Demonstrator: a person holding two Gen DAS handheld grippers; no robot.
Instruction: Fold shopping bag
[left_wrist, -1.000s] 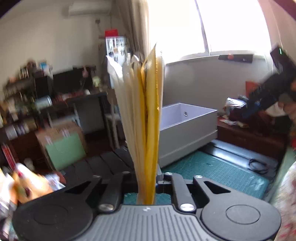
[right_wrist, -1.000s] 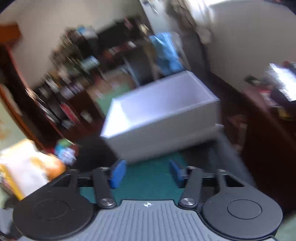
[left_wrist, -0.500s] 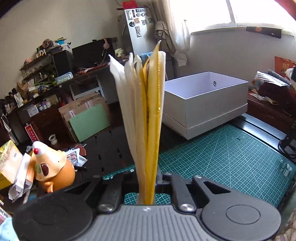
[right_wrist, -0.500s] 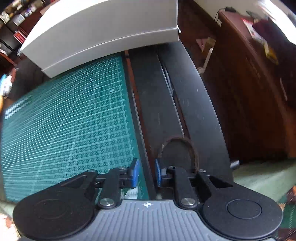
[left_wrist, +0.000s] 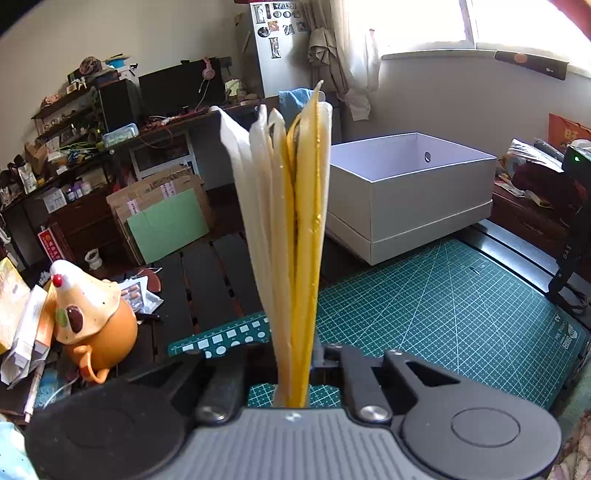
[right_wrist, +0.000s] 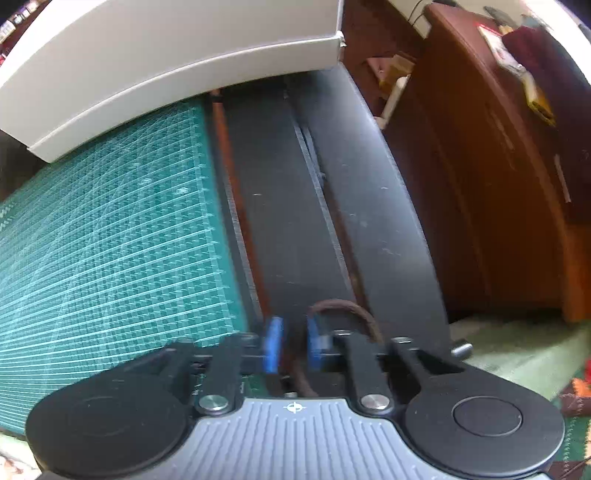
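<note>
Cluttered shelves, a dark monitor (left_wrist: 181, 88) and a bright window (left_wrist: 461, 22) fill the room behind a dark slatted counter (left_wrist: 207, 280). On the counter lies a green cutting mat (left_wrist: 443, 302), and at its far edge stands an open white box (left_wrist: 413, 195). To the left sit an orange teapot (left_wrist: 96, 325) with a cream cone-shaped lid and some green-faced cardboard (left_wrist: 166, 225).

The left gripper (left_wrist: 293, 365) is clamped on the bag (left_wrist: 291, 221), which rises from between its fingers as a tall, narrow bundle, seen edge-on. The bag is pressed flat into many thin layers: white and cream ones on the left, deep yellow ones on the right. The layers are tight together at the gripper and fan apart toward the top, where their tips stand at uneven heights, the yellow tip highest. The bundle is held above the near left part of the mat.

The right gripper (right_wrist: 291, 350) points down at the counter's dark slats just right of the mat (right_wrist: 110, 240). Its jaws are closing, and the blue pads (right_wrist: 272, 347) stand with a small gap. A brown cord loop (right_wrist: 354, 314) lies on the slat there, one strand running between the pads; whether they press it cannot be told. The box (right_wrist: 177, 55) shows at the top of this view.
</note>
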